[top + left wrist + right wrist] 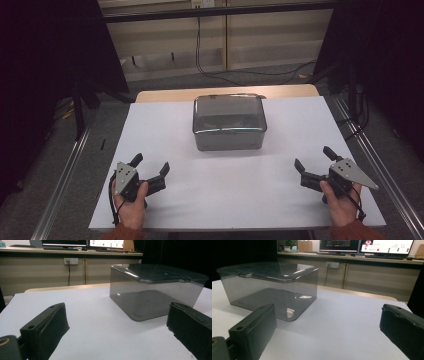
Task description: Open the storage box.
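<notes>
A smoky see-through plastic box with its lid on stands at the middle back of the white table. My left gripper rests near the front left, held by a hand, open with nothing between its jaws. My right gripper sits near the front right, also open and empty. In the left gripper view the box stands ahead to the right, beyond the black jaws. From the right gripper view the box is ahead to the left. Both grippers are well apart from it.
The white tabletop has bare surface all around the box. Beyond its far edge a wooden strip shows, then a floor with cables. Metal rails run along both sides. A desk with monitors stands behind.
</notes>
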Tool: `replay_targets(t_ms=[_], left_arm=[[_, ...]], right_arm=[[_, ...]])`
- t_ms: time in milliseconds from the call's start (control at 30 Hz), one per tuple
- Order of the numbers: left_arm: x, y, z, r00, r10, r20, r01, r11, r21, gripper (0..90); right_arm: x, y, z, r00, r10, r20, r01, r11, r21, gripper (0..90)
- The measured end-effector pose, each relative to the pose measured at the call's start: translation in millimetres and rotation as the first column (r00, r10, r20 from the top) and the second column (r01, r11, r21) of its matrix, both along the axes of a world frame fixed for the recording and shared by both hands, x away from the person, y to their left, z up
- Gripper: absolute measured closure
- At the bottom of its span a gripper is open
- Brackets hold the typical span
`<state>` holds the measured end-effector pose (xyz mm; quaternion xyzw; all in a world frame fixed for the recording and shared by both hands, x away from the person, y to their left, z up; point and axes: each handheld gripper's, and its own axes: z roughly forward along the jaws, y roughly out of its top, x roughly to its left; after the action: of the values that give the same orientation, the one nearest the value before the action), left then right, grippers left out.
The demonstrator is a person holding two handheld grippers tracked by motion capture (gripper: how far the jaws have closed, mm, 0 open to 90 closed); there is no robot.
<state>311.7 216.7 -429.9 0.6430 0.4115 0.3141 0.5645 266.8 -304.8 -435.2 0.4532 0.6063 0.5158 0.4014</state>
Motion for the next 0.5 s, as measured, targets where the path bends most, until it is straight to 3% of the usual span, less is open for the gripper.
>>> replay_targets(t_ms=[500], left_arm=[[-2.2,-1.0,-0.5,0.9992,-0.034,-0.022,0.034,0.9993,-0.016,3.1]], right_arm=[[5.2,8.5,-2.5,0.9967,0.076,-0.031,-0.076,0.9971,-0.009,1.5]])
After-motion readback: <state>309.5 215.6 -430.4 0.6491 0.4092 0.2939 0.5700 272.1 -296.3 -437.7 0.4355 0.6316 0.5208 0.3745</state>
